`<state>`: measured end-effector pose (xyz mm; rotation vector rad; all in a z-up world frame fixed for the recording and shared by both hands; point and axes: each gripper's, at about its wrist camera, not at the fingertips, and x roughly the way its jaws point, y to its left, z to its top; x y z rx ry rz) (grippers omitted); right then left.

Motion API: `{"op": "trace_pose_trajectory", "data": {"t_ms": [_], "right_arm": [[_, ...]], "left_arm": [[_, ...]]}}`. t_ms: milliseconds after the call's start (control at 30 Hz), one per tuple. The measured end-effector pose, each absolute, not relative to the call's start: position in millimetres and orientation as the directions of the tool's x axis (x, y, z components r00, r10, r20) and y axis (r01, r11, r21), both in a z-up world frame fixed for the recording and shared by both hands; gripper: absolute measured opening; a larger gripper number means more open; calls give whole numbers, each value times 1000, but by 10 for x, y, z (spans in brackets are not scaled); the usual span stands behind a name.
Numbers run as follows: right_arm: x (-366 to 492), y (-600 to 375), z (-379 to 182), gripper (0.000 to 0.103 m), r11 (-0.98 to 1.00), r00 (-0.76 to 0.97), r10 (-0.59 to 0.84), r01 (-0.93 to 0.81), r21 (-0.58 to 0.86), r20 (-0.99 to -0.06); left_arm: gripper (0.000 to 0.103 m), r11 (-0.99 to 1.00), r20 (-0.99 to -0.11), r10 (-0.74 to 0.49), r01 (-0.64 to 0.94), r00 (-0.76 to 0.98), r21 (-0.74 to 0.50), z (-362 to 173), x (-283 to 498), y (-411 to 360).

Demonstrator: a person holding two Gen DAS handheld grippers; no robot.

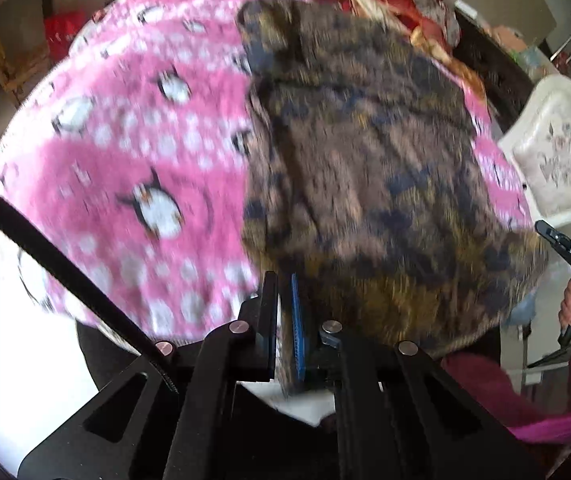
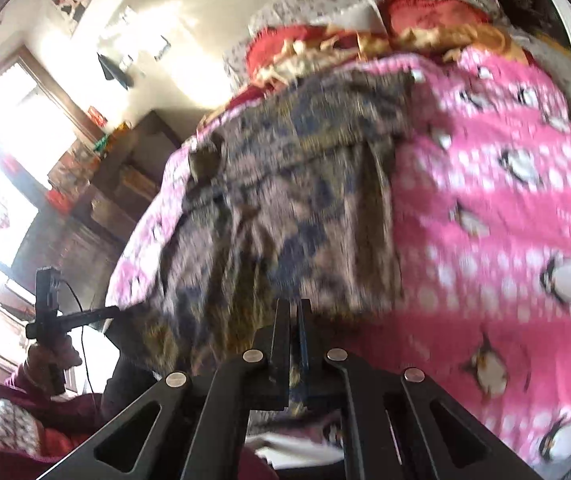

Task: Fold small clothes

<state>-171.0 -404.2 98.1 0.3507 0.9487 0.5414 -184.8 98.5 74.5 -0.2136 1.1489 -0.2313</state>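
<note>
We see the left gripper (image 1: 285,300) and right gripper (image 2: 294,320) each pinched closed on the near hem of a brown-blue knit garment (image 1: 365,152), lying across a fuzzy pink penguin blanket (image 1: 133,140); red bedding (image 2: 425,16) bunches at 12 o'clock.

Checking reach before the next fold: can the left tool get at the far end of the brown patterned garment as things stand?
Probably not yet. The left tool is shut on the garment's near hem, as is the right tool. Nothing lies on the far end on the pink blanket, but it would have to let go first.
</note>
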Motion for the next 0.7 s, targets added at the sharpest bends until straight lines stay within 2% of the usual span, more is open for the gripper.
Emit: {"op": "trace_pose_trajectory", "data": {"t_ms": [133, 300, 333, 400, 433, 467, 533, 567, 633, 700], "right_arm": [[-1554, -4015, 1152, 2, 827, 498, 560, -296, 477, -662], [-1590, -3974, 1072, 2, 856, 424, 512, -323, 403, -747], [-1617, -3993, 985, 6, 858, 399, 507, -318, 404, -764], [-1675, -4033, 731, 26, 879, 323, 464, -279, 386, -825], [-1718, -4057, 612, 48, 889, 293, 444, -262, 376, -847], [-1781, -4095, 479, 53, 895, 266, 432, -243, 374, -862], [-1869, -4167, 301, 53, 893, 232, 442, -208, 400, -866], [-1912, -4215, 202, 53, 888, 217, 455, -180, 423, -863], [-1978, -4262, 109, 54, 876, 225, 480, -159, 455, -848], [-2012, -4275, 123, 55, 853, 246, 522, -156, 498, -817]], "left_arm": [[5, 959, -864, -280, 78, 419, -272, 849, -1720, 1026], [5, 961, -899, -277, 88, 339, -263, 689, -1766, 1001], [5, 963, -909, -270, 76, 316, -259, 617, -1779, 1001], [6, 970, -924, -242, 63, 296, -234, 519, -1824, 992], [6, 976, -933, -220, 60, 286, -211, 455, -1855, 979], [6, 978, -937, -210, 59, 280, -201, 429, -1866, 969], [7, 979, -942, -204, 70, 265, -192, 382, -1905, 936], [12, 979, -944, -205, 72, 260, -192, 369, -1923, 924], [39, 975, -944, -219, 83, 247, -205, 351, -1964, 878], [45, 974, -944, -224, 93, 242, -207, 339, -1982, 829]]}}
